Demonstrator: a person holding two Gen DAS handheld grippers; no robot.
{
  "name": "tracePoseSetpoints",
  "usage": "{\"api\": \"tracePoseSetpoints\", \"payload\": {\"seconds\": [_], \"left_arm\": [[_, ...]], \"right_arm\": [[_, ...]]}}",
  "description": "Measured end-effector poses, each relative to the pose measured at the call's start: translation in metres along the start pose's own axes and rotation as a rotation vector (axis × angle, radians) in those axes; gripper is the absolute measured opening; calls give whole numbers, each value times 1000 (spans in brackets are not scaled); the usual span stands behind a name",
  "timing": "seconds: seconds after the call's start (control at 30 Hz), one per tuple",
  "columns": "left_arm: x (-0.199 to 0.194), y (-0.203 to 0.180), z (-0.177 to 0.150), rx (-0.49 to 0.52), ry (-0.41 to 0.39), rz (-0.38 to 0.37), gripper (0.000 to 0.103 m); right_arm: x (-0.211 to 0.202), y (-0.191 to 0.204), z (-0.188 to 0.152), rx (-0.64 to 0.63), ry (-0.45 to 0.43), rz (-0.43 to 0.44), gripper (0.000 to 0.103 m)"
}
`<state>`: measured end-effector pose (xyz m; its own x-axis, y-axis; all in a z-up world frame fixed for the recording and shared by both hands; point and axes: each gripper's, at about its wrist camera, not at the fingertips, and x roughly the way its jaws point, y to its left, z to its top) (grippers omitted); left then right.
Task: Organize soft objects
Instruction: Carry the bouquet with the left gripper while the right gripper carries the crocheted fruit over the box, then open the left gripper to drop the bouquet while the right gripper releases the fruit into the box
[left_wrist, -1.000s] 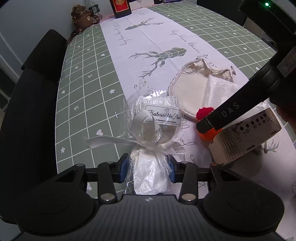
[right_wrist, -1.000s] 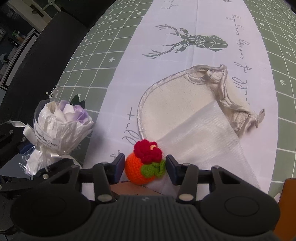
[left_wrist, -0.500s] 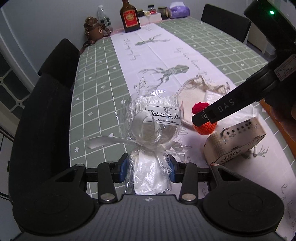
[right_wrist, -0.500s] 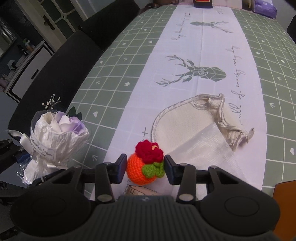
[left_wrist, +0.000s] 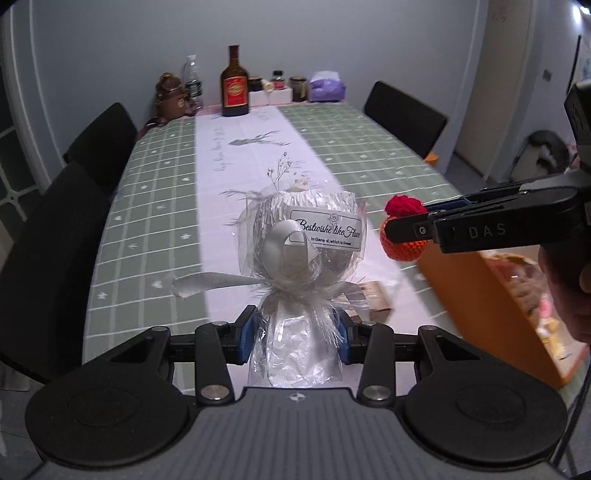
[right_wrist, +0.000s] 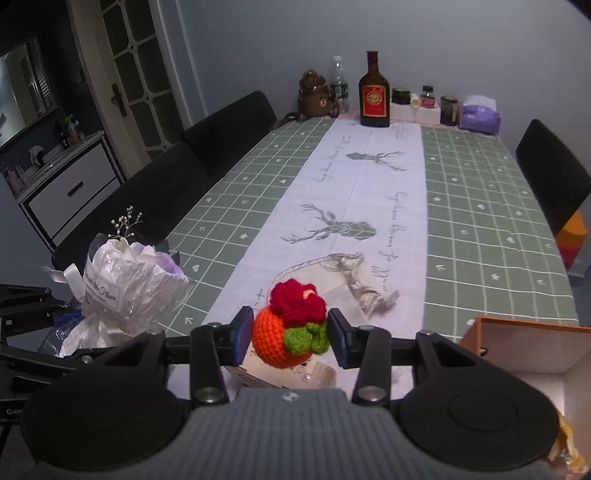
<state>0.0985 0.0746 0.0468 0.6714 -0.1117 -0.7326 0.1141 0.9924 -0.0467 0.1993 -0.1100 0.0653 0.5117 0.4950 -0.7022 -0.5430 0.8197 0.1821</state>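
My left gripper (left_wrist: 295, 341) is shut on the stem of a small white wrapped bouquet (left_wrist: 306, 251) with a ribbon and a label, held upright above the table. The same bouquet (right_wrist: 125, 280) shows at the left of the right wrist view. My right gripper (right_wrist: 291, 338) is shut on an orange crocheted ball with a red flower and green leaf (right_wrist: 291, 325). From the left wrist view that crocheted ball (left_wrist: 404, 230) hangs to the right of the bouquet, clamped in the right gripper's fingers (left_wrist: 410, 230).
An open orange box (right_wrist: 517, 343) stands at the near right, beside the table (right_wrist: 480, 221). A cream drawstring pouch (right_wrist: 343, 273) and a small boxed item (left_wrist: 373, 295) lie on the white runner. Bottles, jars and a brown bear toy (right_wrist: 317, 96) stand at the far end. Black chairs (right_wrist: 159, 199) line both sides.
Both grippers have risen and tilted up with their objects, so the far end of the table and the wall have come into view. The orange box has appeared at the right.
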Motion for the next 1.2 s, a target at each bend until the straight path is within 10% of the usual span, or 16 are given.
{"api": "tracePoseSetpoints", "payload": {"seconds": [0.6, 1.2], "left_arm": [[44, -157, 30, 80, 17, -284, 48], [168, -235, 72, 269, 204, -179, 48]], "right_arm": [[-100, -145, -87, 88, -51, -243, 43], [-29, -227, -90, -21, 74, -341, 43]]}}
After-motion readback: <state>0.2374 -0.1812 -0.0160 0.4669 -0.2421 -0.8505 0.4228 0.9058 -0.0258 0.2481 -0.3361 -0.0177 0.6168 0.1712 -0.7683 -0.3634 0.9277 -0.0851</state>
